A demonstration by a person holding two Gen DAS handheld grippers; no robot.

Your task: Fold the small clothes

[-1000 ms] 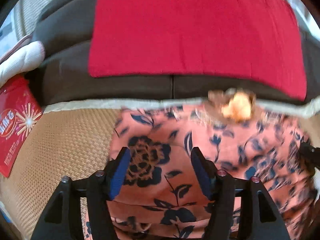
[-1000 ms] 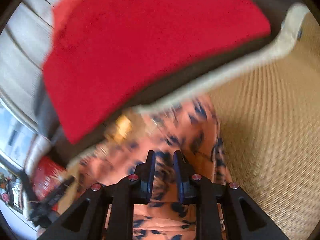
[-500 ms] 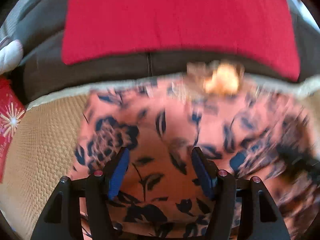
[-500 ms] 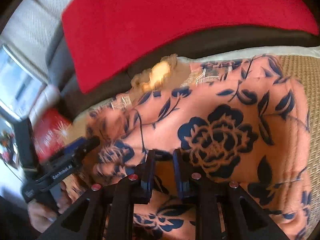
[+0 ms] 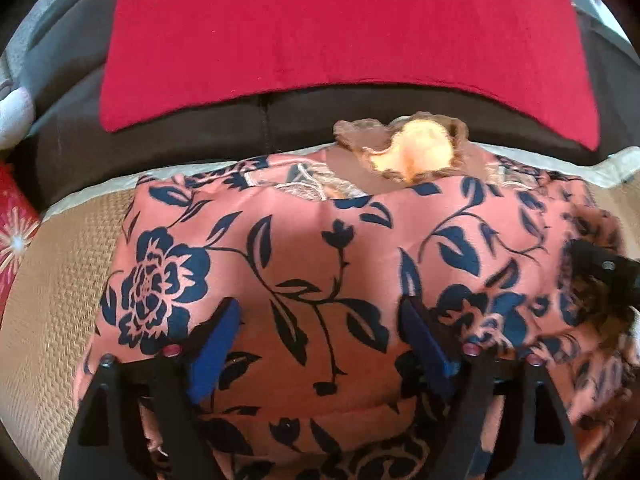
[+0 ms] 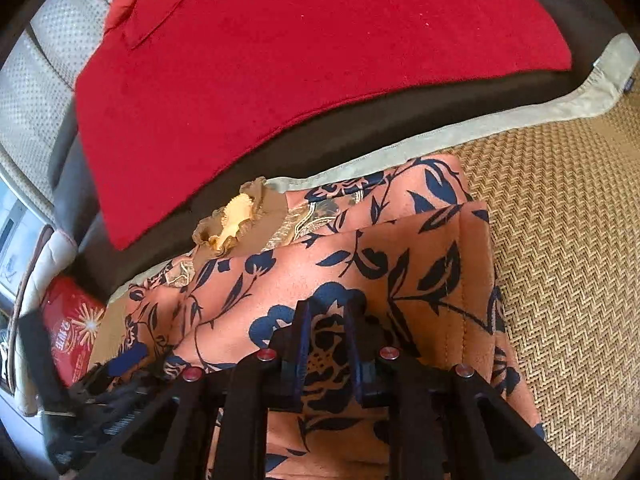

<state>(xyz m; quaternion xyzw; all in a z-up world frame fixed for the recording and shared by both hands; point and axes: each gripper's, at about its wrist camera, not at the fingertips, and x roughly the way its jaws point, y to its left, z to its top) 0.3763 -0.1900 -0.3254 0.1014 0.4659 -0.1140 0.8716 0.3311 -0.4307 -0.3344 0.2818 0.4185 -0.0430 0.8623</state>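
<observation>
Fabric everywhere, and I was mid-fold! Over on the far left lay the red printed packet (image 5: 14, 236) off the edge of the tan woven mat (image 5: 52, 280), nothing to do with my job. Next along, the salmon-pink garment with navy flowers (image 5: 280, 240) was spread on that mat, its ruffled tan-and-yellow collar (image 5: 404, 148) pointing toward the dark sofa cushion (image 5: 200, 128) and the red towel (image 5: 320, 24) draped on it.

My left gripper (image 5: 320, 340) hovered over the garment's middle; its jaws had just been opening and stood wide, the blue pads apart with cloth lying flat beneath them, nothing pinched. So I judged that side released and laid down.

Moving right, my right gripper (image 6: 326, 344) had its jaws drawn narrow over the big navy rose. A slim gap showed between the pads with printed cloth visible through it; whether they truly nipped a layer I could not tell for certain.

From that side I could see a straight folded edge crossing the garment, one panel lying over another, and the right border sat neat against the mat (image 6: 560, 260). So one fold looked done, I reckoned. Left to do, in my judgement: the lower left portion looked bunched and rumpled near my other tool, and the piece was broad yet, so another fold and a smoothing seemed due.
</observation>
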